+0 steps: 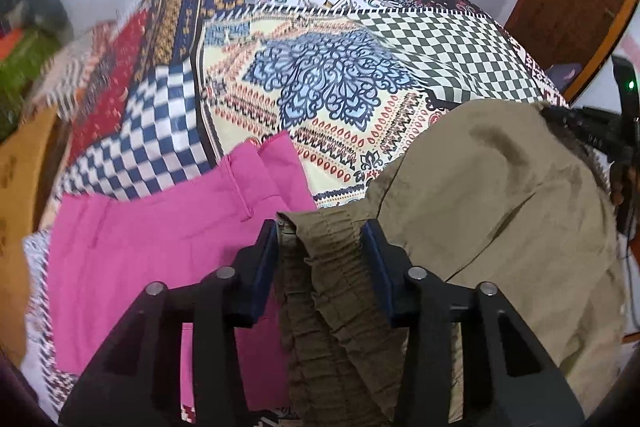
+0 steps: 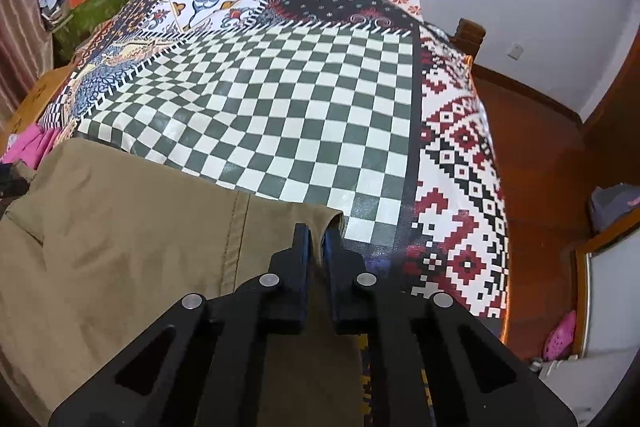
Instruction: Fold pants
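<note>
Khaki pants (image 1: 500, 195) lie on a bed with a patchwork-print bedspread (image 1: 332, 83), next to a pink garment (image 1: 160, 251) on their left. Left gripper (image 1: 322, 239) pinches the bunched elastic waistband (image 1: 332, 267) between its blue pads. Right gripper (image 2: 316, 239) is pressed nearly together, clamping the pants' hem corner (image 2: 320, 223) over the green-and-white checkered patch (image 2: 280, 107). Wooden floor (image 2: 540, 167) at right.
</note>
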`<state>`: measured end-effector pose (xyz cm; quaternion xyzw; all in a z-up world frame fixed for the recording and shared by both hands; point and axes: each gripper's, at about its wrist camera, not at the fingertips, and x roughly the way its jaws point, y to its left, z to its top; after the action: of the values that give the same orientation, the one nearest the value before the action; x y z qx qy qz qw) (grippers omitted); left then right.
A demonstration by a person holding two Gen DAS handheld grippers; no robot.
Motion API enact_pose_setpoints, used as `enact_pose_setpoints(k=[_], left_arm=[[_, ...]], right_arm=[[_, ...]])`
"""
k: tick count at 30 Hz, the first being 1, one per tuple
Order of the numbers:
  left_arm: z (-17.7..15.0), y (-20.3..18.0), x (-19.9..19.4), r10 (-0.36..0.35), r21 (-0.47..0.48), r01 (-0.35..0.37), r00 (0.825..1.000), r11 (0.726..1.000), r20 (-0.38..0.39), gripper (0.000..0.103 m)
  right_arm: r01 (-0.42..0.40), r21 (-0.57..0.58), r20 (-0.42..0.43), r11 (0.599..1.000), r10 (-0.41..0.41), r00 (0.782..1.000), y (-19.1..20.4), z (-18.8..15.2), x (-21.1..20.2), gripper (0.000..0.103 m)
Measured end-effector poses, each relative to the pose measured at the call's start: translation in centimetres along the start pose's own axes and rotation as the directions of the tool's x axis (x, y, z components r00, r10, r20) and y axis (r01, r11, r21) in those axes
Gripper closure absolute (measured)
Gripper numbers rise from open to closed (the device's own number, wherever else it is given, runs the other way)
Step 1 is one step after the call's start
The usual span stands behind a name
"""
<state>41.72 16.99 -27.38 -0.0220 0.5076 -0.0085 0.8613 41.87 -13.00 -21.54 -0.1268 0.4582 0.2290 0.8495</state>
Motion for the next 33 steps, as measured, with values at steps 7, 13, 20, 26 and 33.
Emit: enact_pose_setpoints(k=[7, 13, 20, 26, 33], left_arm=[[1.5, 0.2, -1.3, 0.036, 0.022, -0.037, 0.998, 0.999, 0.043, 0.092], [3.2, 0.0, -2.1, 0.075, 0.028, -0.078, 0.993, 0.997, 0.086, 0.094], [3.8, -0.9, -5.3, 0.044, 0.032, -0.05, 0.987, 0.998, 0.154, 0.095], [2.9, -1.3, -9.1, 0.025, 0.024, -0.029, 0.983, 0.999, 0.183, 0.096], [1.4, -2.7, -13.6, 0.017, 0.041, -0.026, 0.977, 0.999, 0.211, 0.096]], right_arm=[[0.022, 0.05, 0.107, 0.998, -0.027, 0.994, -0.6, 0.8, -2.0, 0.099], [0.037, 0.108, 0.21, 0.993, -0.059, 0.976, -1.4, 2.7, -4.6, 0.1], [0.013, 0.112, 0.251, 0.994, -0.04, 0.967, -1.1, 3.4, -7.2, 0.1], [-0.02, 0.126, 0.271, 0.992, -0.015, 0.963, -1.0, 2.3, -10.2, 0.1], [-0.045, 0.135, 0.31, 0.99, 0.001, 0.951, -0.5, 0.8, -14.9, 0.1]])
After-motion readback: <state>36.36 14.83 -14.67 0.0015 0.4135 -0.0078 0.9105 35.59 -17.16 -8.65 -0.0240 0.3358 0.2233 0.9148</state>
